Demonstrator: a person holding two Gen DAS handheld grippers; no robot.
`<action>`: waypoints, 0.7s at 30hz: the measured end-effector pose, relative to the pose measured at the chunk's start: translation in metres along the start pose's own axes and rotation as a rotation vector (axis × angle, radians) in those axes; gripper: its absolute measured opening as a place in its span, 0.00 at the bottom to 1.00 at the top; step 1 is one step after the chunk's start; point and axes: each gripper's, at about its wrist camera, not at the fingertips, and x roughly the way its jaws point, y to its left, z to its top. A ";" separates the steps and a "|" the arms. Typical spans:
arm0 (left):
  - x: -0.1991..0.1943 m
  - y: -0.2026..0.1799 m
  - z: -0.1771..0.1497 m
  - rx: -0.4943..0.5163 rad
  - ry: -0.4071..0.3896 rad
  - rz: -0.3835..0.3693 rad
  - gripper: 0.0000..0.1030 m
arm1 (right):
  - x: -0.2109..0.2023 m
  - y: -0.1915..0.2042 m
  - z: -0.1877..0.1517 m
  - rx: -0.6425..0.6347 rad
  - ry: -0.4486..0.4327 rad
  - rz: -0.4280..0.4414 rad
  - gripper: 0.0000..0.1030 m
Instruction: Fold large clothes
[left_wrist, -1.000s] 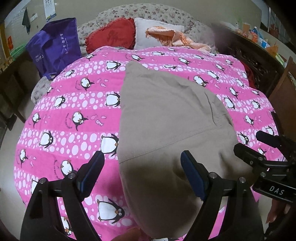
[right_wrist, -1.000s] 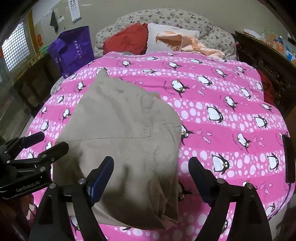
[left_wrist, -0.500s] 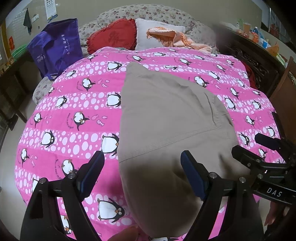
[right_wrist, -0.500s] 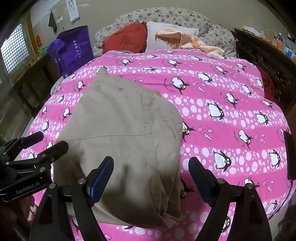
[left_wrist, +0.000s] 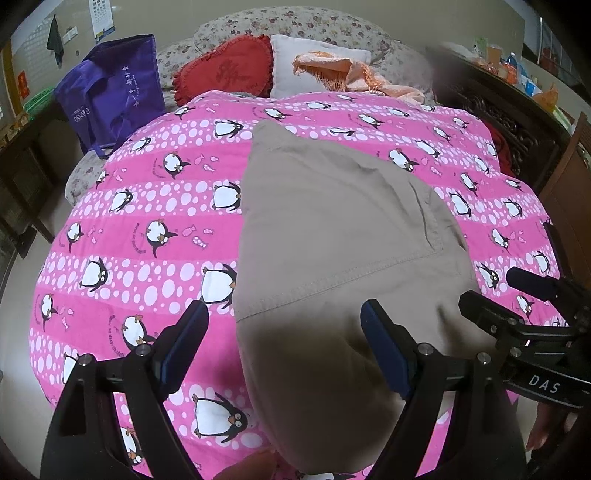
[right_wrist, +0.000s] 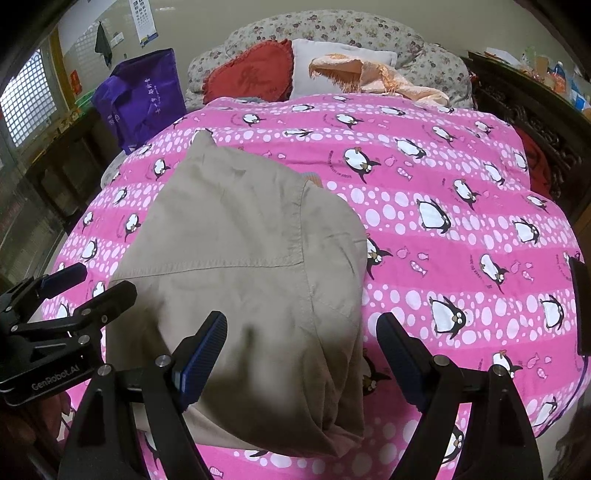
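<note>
A beige garment (left_wrist: 332, 236) lies folded flat on the pink penguin quilt (left_wrist: 147, 206), tapering toward the pillows. It also shows in the right wrist view (right_wrist: 236, 258). My left gripper (left_wrist: 284, 332) is open and empty, hovering above the garment's near left edge. My right gripper (right_wrist: 301, 339) is open and empty above the garment's near right edge. Each gripper shows in the other's view: the right one (left_wrist: 517, 295) at the right, the left one (right_wrist: 74, 291) at the left.
A red cushion (left_wrist: 225, 74), a white pillow (left_wrist: 314, 62) and an orange fringed cloth (left_wrist: 354, 74) lie at the bed's head. A purple bag (left_wrist: 110, 92) stands at the far left. Dark wooden furniture (left_wrist: 509, 122) runs along the right side.
Both grippers have drawn slightly back and up from the garment; it looks a little farther away. The garment itself has not moved.
</note>
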 end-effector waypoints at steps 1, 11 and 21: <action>0.000 0.000 0.000 -0.001 -0.001 0.001 0.82 | 0.000 0.000 0.000 0.001 0.001 0.000 0.82; 0.002 0.000 -0.001 -0.008 0.005 0.004 0.82 | 0.003 0.001 0.000 -0.001 0.012 0.002 0.82; 0.004 -0.002 -0.001 -0.009 0.011 0.003 0.82 | 0.006 0.000 0.000 0.001 0.013 0.007 0.82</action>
